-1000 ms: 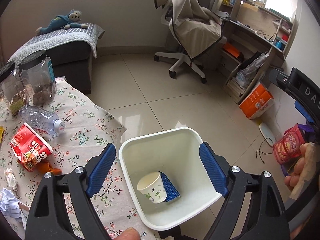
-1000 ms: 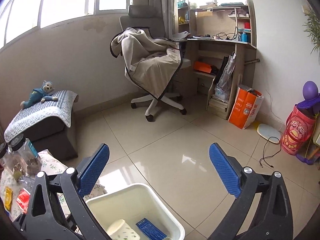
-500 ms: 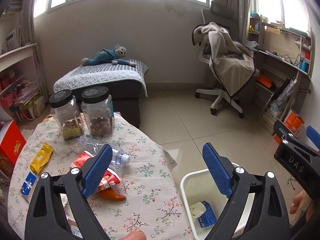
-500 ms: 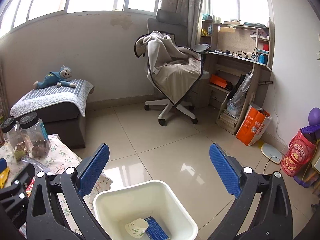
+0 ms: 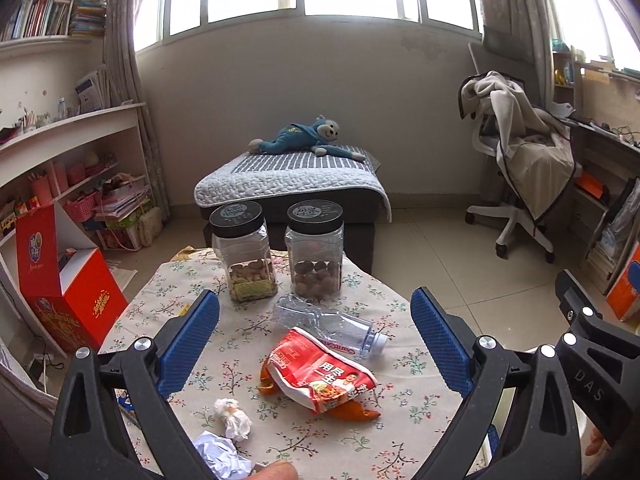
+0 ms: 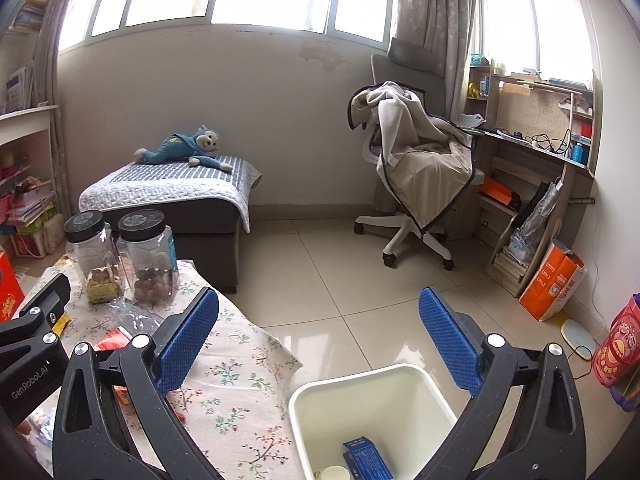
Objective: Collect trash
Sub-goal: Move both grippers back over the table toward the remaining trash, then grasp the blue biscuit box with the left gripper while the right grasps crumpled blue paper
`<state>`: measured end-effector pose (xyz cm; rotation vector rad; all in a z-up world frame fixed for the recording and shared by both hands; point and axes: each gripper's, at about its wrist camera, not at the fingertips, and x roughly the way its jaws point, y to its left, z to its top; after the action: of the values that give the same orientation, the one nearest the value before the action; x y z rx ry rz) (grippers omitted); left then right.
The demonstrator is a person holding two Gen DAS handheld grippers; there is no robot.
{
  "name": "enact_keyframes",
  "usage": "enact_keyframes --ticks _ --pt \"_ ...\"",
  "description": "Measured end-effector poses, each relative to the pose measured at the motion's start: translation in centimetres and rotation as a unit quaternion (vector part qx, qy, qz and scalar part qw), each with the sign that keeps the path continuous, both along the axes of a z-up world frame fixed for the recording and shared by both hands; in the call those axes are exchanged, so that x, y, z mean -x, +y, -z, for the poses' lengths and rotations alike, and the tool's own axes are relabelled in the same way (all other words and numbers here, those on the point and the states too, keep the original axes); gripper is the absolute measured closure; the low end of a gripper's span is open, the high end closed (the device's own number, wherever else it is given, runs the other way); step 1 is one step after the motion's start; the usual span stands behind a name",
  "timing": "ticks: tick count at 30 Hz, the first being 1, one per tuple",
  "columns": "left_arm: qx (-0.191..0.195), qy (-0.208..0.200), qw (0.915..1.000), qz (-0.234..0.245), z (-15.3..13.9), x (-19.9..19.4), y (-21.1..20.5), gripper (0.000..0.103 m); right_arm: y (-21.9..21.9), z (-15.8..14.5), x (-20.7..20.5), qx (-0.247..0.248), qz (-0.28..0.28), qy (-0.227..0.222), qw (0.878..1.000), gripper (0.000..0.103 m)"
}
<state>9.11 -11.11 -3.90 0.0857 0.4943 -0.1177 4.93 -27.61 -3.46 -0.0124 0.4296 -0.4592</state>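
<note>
While the left gripper (image 5: 314,340) hangs over the floral tablecloth (image 5: 224,364) with jaws spread wide, having just been opening, nothing sits between its blue pads (image 5: 188,342). Right gripper (image 6: 318,338) also stands wide apart and empty, over floor and bin.

Trash on the table, near to far in the left view: crumpled foil or paper wad (image 5: 218,454) at the near edge, a small white tissue twist (image 5: 234,416) just beyond it, then a red snack bag (image 5: 320,374), flattened and creased, lying on an orange wrapper (image 5: 352,410) that pokes out on both sides. A crushed clear plastic bottle (image 5: 324,326) with white cap lies on its side just behind the bag, touching it. Farther back, 2 clear jars (image 5: 314,252) with black lids stand upright side by side; the left 1 holds pale nuts, the right 1 brown round ones.

Left view only: all the table trash in full, a red box (image 5: 76,292) on the floor at left, bookshelves, a fingertip at the bottom edge.

Right view only: the white bin (image 6: 400,376) on the floor just right of the table, holding a blue packet (image 6: 366,460) and a paper cup (image 6: 334,473) at the bottom. Bag and bottle show there only partly, behind the gripper finger. Far right, an orange bag by the desk and a pink container at the wall.

Both views: far ottoman with quilt and blue plush monkey (image 5: 300,140), office chair (image 6: 416,168) draped with a beige blanket.
</note>
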Motion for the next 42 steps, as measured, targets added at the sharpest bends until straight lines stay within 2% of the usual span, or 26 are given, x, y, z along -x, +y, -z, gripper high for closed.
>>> enact_keyframes --ticks 13,18,23,26,28,31,33,37,42 --pt "0.002 0.029 0.9971 -0.070 0.9 -1.8 8.0 0.009 7.7 0.8 -3.8 -0.013 -0.068 0.019 0.997 0.007" --pt "0.000 0.056 0.9932 -0.102 1.5 -2.9 11.5 0.009 10.5 1.5 -5.0 -0.016 -0.094 0.033 0.995 0.007" --pt "-0.021 0.120 0.9844 -0.127 3.5 -5.3 15.5 0.009 13.2 2.6 -6.2 -0.006 -0.127 0.056 0.990 0.007" --pt "-0.042 0.177 0.9748 -0.129 5.7 -7.4 18.1 0.009 14.5 3.5 -6.9 0.004 -0.147 0.079 0.986 0.007" --pt "-0.049 0.229 0.9647 -0.121 7.5 -8.9 19.7 0.009 15.1 4.2 -7.5 -0.004 -0.171 0.101 0.980 0.007" --pt "-0.063 0.299 0.9470 -0.099 10.2 -10.4 21.3 0.009 16.1 5.4 -8.5 -0.021 -0.220 0.142 0.965 0.007" --pt "-0.076 0.332 0.9362 -0.088 11.8 -10.9 21.9 0.009 16.9 6.5 -9.2 -0.031 -0.261 0.178 0.948 0.007" --pt "-0.079 0.378 0.9193 -0.074 14.5 -11.5 22.8 0.009 18.8 9.4 -10.1 -0.061 -0.338 0.266 0.901 0.007" --pt "-0.088 0.417 0.9022 -0.069 17.3 -12.2 23.5 0.009 21.5 12.6 -10.0 -0.109 -0.394 0.357 0.840 0.007"
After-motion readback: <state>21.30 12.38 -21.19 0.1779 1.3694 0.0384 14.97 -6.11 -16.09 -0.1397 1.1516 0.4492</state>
